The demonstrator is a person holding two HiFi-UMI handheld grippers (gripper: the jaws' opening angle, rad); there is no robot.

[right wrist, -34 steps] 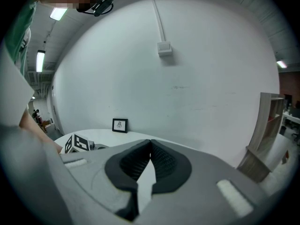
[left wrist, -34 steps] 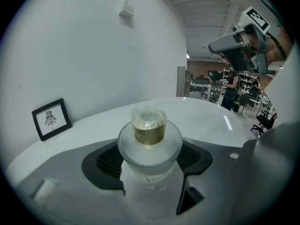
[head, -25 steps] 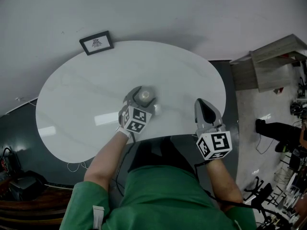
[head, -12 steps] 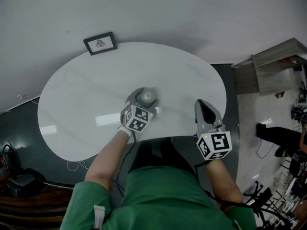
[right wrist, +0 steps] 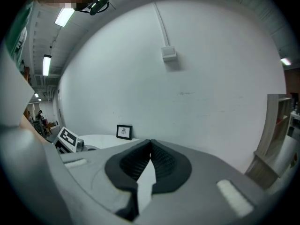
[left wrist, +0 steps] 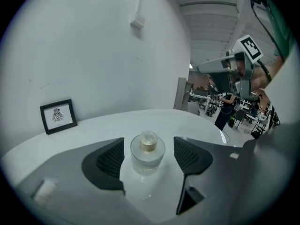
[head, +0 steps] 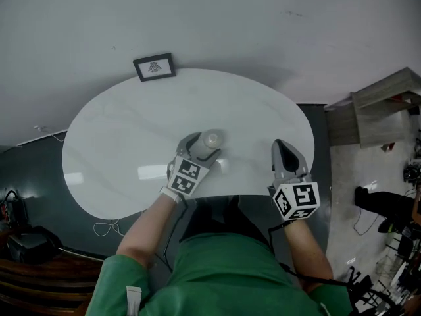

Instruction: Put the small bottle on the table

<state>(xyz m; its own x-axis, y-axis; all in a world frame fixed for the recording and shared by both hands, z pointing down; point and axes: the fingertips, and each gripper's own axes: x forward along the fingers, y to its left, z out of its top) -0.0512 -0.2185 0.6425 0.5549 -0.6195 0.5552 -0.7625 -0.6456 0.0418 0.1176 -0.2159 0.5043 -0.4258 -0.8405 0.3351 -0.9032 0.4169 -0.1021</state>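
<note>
Since the earlier frames the left gripper [head: 201, 145] has swung rightward, so the small bottle [left wrist: 147, 152] now sits nearer its jaw tips. Jaws apart, one on either side of the bottle, neither touching it. Bottle upright on the table [head: 118, 130], long axis vertical, stopper uppermost; its gilt neck shows only in the left gripper view, the head view giving the top alone. Beyond the jaws, a framed picture [left wrist: 58, 116], its motif too small to read. Right gripper [right wrist: 150, 161]: jaws together, empty.
</note>
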